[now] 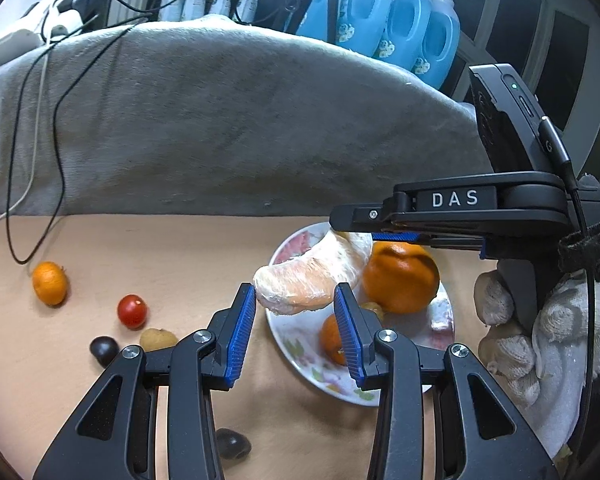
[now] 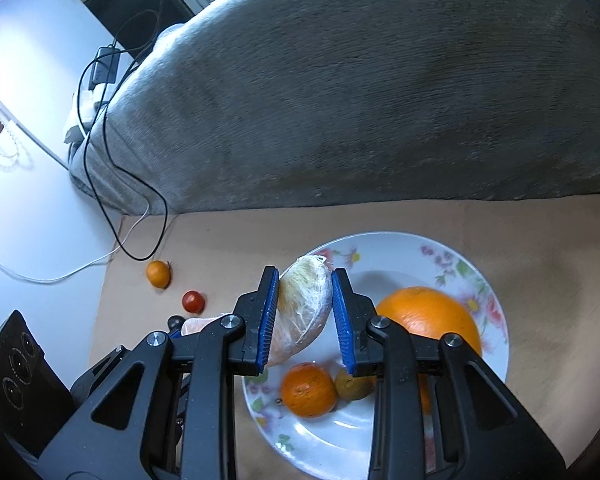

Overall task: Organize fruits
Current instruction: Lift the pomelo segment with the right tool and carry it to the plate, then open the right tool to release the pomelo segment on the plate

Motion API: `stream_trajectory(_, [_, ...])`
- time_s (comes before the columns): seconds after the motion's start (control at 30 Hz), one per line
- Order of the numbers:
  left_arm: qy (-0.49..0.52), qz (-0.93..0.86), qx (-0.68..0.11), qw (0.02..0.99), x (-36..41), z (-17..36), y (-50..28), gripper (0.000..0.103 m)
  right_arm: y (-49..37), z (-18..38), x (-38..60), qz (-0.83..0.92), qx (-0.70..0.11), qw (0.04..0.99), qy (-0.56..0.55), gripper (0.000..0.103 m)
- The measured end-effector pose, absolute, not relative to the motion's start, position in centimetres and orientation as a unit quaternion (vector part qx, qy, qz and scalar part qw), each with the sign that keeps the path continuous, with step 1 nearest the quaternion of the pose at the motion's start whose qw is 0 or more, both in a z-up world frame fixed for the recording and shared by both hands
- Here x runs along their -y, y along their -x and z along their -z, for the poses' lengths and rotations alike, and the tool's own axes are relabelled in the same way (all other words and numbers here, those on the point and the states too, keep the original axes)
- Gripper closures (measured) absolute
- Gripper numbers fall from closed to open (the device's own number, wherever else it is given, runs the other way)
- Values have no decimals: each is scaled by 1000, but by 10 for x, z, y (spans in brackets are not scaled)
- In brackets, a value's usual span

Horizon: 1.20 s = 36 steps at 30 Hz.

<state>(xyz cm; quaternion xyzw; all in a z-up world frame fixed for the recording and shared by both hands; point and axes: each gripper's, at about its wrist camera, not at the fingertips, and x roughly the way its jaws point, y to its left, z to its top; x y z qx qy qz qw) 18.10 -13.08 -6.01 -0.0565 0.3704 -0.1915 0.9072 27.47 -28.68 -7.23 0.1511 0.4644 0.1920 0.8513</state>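
One floral plate is recorded, one large orange, two small tangerines, one cherry tomato, one peeled pomelo segment, three blue detergent bottles, and two dark round fruits on the counter.

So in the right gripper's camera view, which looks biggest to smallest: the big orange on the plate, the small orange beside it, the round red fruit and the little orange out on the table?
1. big orange
2. small orange
3. little orange on the table and round red fruit: near alike and farther from the camera, so unranked.
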Motion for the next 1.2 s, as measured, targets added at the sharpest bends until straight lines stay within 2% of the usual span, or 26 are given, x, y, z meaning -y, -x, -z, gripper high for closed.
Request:
stream_trajectory(0.93, [45, 219, -365, 904, 140, 56, -168, 64, -272, 65, 300, -159, -447, 869, -140, 72])
stream_trajectory(1.03, [45, 218, -363, 905, 139, 53, -166, 64, -269, 62, 299, -157, -443, 872, -134, 65])
stream_trajectory(1.1, [45, 217, -361, 906, 138, 51, -165, 64, -266, 60, 299, -155, -439, 875, -133, 51])
stream_trajectory(1.2, [44, 214, -358, 908, 135, 47, -162, 64, -261, 56, 298, -154, -432, 879, -129, 43])
